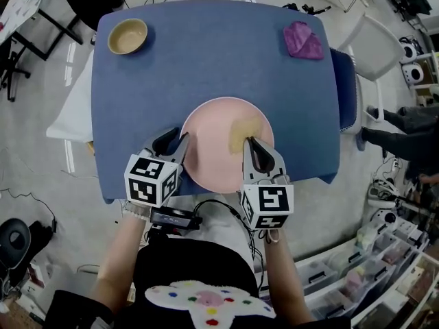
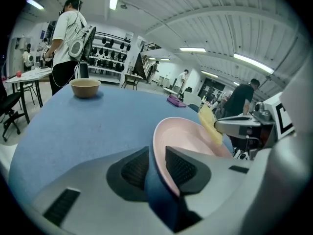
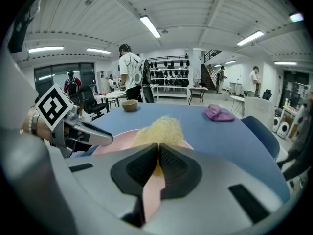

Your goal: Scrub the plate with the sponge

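Note:
A pink plate (image 1: 219,149) lies near the front edge of the blue table (image 1: 206,60). My left gripper (image 1: 177,142) is at the plate's left rim. In the left gripper view, the rim (image 2: 161,146) runs between the two pads and the jaws are shut on it. My right gripper (image 1: 255,148) reaches over the right side of the plate and is shut on a yellow fibrous sponge (image 1: 247,129). The sponge (image 3: 161,130) sticks out past the fingertips and rests on the plate's surface (image 3: 110,146). The left gripper view also shows the sponge (image 2: 208,124) above the plate.
A tan bowl (image 1: 127,36) stands at the table's far left corner and a purple cloth (image 1: 304,40) lies at the far right. A chair (image 1: 374,46) stands beside the right edge. People stand around the room; boxes and cables lie on the floor.

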